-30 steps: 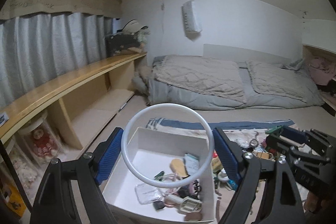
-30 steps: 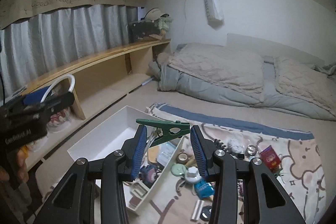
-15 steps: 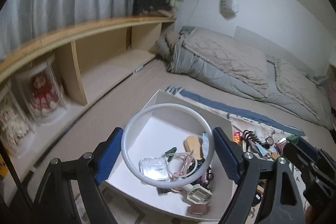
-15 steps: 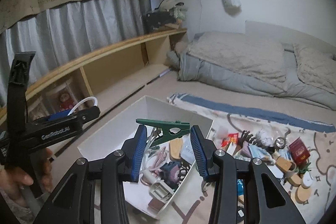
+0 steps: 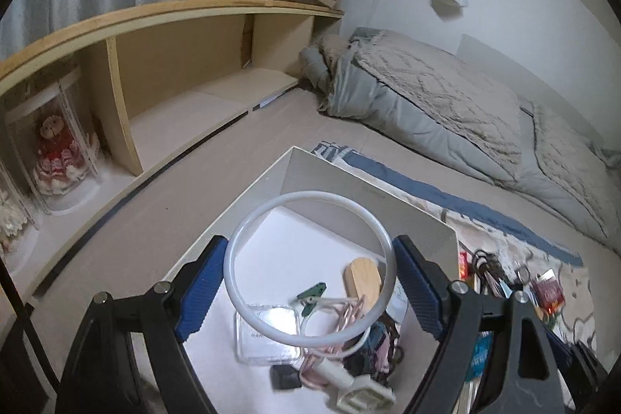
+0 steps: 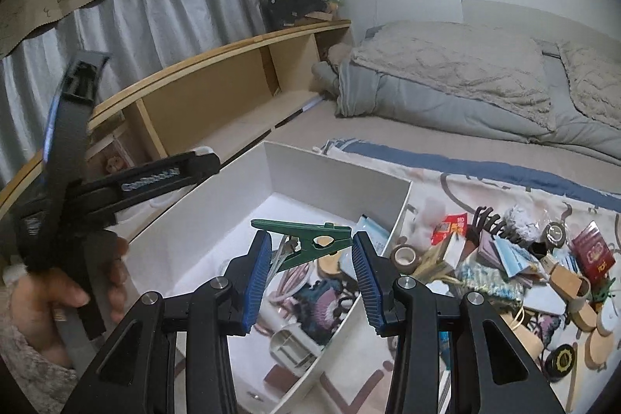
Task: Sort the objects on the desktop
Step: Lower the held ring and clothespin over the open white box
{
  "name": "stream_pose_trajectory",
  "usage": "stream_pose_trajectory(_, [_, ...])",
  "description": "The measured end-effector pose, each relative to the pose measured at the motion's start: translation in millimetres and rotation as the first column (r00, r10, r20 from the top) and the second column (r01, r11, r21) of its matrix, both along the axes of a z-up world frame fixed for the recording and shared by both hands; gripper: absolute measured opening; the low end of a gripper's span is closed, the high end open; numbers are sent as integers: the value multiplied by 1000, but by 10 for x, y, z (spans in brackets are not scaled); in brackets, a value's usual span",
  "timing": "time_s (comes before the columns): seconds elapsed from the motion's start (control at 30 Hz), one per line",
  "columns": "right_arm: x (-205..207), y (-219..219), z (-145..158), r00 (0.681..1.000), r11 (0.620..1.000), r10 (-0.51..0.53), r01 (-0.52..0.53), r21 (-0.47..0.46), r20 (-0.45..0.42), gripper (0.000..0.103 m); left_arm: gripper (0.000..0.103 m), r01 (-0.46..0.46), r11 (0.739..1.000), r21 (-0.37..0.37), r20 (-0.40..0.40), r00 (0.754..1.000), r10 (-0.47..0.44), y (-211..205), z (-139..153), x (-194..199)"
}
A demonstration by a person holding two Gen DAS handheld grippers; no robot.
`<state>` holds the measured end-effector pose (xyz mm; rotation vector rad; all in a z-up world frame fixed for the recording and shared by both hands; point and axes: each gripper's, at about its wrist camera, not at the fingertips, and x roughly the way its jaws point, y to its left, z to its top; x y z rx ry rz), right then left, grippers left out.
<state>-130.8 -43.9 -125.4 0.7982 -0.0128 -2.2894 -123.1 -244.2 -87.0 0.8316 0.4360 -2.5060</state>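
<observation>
Crowding the white box (image 6: pixel 333 181), small clutter lies below both hand-held grippers, clamped on a white ring (image 5: pixel 310 216) and green clip (image 6: pixel 306 237).

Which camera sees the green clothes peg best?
The right wrist view: the green plastic clothes peg sits large and sharp between the right hand-held gripper's blue pads. The left wrist view doesn't show it; a smaller green clip lies there.

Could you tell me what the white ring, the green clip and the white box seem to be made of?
White ring: probably smooth plastic, milky and slightly glossy; it could be a tube, which the view leaves open.
Green clip: moulded plastic by its even matte colour, with what looks like a metal spring.
White box: thin, flat, matte walls with crisp folded corners suggest cardboard, though thin plastic board is possible.
</observation>
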Motion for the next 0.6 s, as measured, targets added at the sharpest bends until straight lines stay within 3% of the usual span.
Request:
stream_pose_trajectory(0.13, [-36, 11, -5, 1000, 1000, 5, -5, 16, -19, 44, 85, -26, 1000, 18, 16, 1000, 25, -75, -109, -165])
stream_pose_trajectory(0.4, [-88, 100, -17, 1000, 1000, 1, 0, 18, -28, 44, 85, -34, 999, 37, 119, 992, 30, -54, -402, -492])
stream_pose_trajectory(0.6, [-107, 164, 16, 1000, 1000, -2, 3, 13, -30, 44, 85, -30, 999, 20, 110, 993, 28, 8, -460, -588])
